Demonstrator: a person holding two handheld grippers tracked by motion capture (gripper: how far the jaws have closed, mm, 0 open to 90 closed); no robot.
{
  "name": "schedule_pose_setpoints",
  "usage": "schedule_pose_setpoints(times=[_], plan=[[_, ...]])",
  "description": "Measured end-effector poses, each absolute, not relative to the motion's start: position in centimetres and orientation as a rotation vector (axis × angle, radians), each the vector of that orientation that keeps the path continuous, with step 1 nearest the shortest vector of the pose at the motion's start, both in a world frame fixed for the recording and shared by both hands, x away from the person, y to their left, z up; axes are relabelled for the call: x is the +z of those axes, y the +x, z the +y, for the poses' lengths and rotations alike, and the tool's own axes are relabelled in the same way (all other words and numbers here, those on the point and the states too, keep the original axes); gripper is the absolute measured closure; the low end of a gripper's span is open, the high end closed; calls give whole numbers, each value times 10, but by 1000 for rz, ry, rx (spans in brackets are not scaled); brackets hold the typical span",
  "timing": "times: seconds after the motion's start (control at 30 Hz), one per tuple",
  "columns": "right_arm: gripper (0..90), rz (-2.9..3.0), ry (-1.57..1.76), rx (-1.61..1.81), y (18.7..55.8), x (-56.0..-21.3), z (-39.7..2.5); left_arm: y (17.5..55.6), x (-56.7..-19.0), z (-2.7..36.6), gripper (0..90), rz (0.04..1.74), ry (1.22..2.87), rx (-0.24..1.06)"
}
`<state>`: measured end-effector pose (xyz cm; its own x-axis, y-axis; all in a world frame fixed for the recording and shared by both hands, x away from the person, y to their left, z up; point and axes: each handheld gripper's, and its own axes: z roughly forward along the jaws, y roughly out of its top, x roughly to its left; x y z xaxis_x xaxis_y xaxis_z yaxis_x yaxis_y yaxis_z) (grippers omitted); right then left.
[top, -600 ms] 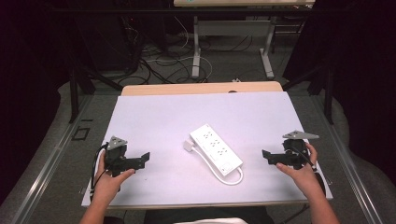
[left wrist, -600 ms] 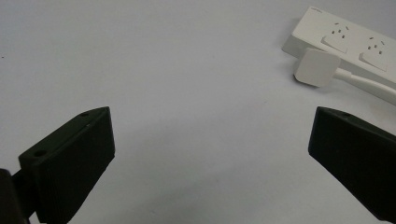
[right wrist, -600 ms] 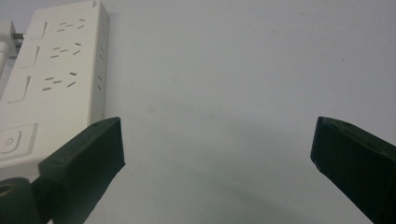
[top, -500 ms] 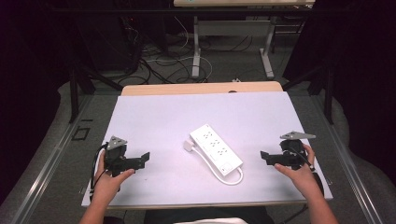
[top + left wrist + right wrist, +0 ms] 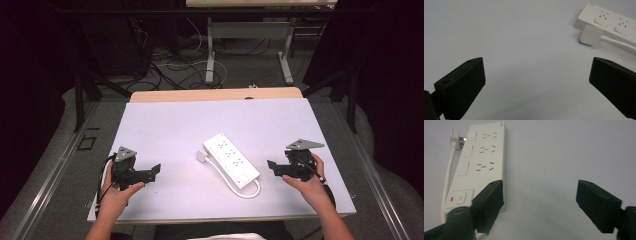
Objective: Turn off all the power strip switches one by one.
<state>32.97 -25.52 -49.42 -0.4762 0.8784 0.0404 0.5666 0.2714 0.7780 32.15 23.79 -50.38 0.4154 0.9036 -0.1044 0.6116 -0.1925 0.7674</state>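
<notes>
White power strip (image 5: 231,160) lay mid-table (image 5: 165,130), its cord and plug (image 5: 591,35) alongside. Left gripper (image 5: 152,171) sat at its left, right gripper (image 5: 273,167) just beside its switch end; both jaws spread wide, gripping nothing.

White rectangular power strip (image 5: 231,159) mid white table (image 5: 165,125), your left gripper (image 5: 150,172) and right gripper (image 5: 274,166) flanking, apart from it.

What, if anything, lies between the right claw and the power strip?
Nothing visible. The right claw stands open beside the power strip, with bare white table between them; the strip's own cord curls at its near end.
</notes>
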Motion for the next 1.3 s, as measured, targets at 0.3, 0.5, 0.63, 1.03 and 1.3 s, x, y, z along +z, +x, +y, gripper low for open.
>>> schedule_pose_setpoints(times=[0.3,0.5,0.63,1.03,1.3], plan=[[366,2226,1289,1037,331,-494,-237,321,-504,238,5,1287,1897,491],[412,2270,1270,1029,332,-495,-223,321,-504,238,5,1288,1904,486],[452,2287,1252,1032,333,-496,-217,321,-504,238,5,1287,1898,486],[677,2372,1204,1004,335,-500,-197,321,-504,238,5,1289,1904,485],[827,2431,1156,963,336,-503,-190,321,-505,238,5,1287,1908,482]])
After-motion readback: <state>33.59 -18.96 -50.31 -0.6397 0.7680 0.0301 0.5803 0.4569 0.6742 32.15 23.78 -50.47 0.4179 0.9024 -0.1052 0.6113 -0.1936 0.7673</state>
